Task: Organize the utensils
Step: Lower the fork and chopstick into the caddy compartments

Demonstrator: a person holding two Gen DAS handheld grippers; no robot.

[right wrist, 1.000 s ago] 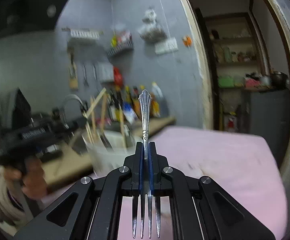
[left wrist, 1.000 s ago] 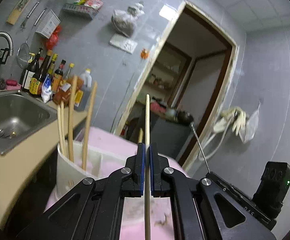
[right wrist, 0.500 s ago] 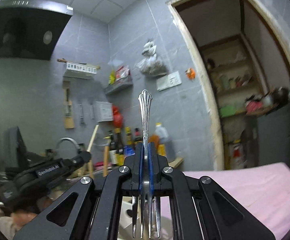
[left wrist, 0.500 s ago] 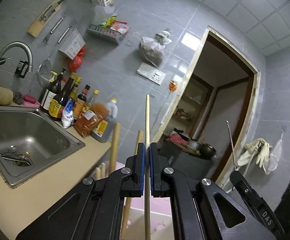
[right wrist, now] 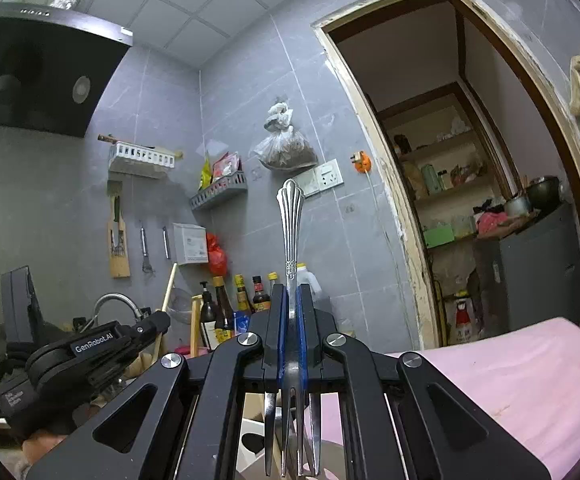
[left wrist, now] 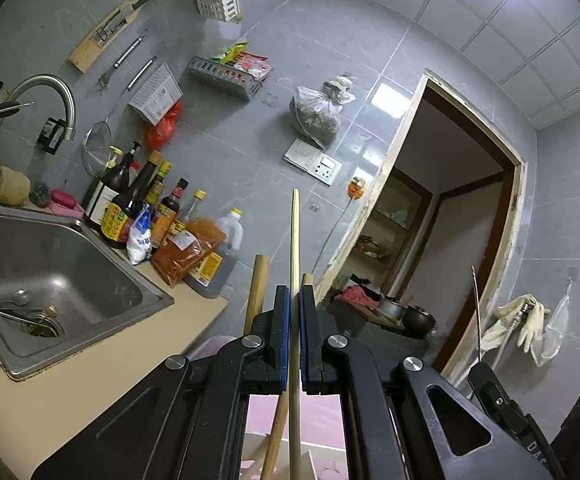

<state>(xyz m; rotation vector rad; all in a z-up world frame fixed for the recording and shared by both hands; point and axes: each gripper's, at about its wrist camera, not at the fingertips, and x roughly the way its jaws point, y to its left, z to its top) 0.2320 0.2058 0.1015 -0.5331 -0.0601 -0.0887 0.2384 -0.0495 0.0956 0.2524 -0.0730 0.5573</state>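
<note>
Domestic kitchen. Evidence: steel sink with curved tap set in a beige counter; sauce bottles against the grey tiled wall; black extractor hood; utensils hung on wall hooks; pantry shelves through the doorway.

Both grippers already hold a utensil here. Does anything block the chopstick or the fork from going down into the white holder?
Nothing visible blocks either. The left gripper is shut on the chopstick, the right gripper on the fork. The holder shows only in slivers below each gripper, already with wooden sticks in it, so its free room cannot be judged.
</note>
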